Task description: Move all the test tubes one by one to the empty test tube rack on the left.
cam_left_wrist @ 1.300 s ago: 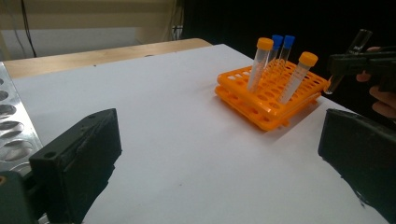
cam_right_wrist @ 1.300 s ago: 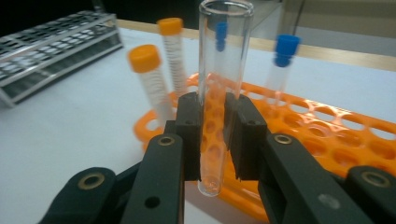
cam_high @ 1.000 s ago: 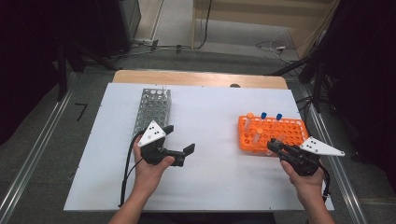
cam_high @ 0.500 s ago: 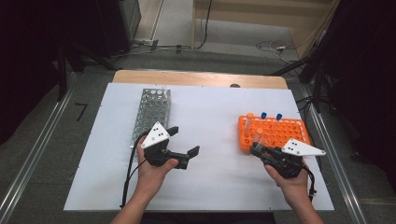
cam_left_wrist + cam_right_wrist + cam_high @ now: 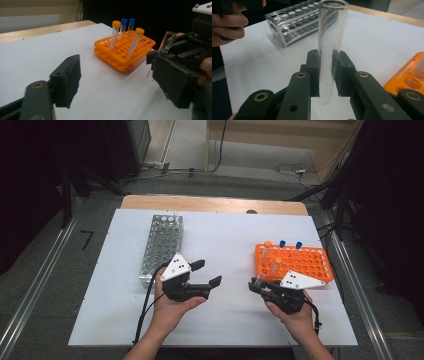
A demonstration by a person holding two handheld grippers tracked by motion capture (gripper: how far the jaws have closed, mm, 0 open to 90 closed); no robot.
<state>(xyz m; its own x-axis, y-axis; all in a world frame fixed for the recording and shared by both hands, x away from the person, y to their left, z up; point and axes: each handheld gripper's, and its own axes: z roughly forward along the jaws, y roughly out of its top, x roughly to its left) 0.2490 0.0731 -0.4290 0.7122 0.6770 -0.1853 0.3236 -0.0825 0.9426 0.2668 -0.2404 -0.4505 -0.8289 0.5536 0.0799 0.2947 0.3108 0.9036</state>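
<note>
The white table took up most of the scene, with the person's forearms coming in from its near edge. On its left half lay the long metal rack, its holes empty as far as I could see, and on the right half sat the orange rack, carrying two orange-capped tubes and two blue-capped tubes.

The left tongs hung just in front of the near end of the metal rack, pointing toward the middle of the table. Their jaws stood apart with nothing between them, and they had just been closing in part on empty air. The right tongs were over the bare table, just in front of the orange rack's near left corner, and were clamped on a clear uncapped tube.

That tube stood upright, its open mouth up and its rounded bottom hanging below the pads, clear of the table, gripped in its lower half. From the left tongs it lay to the right, across a stretch of bare table, and the two pairs faced each other. I judged that a handover across that gap was coming. The left tongs would need to take the free upper length, above the right pads.
</note>
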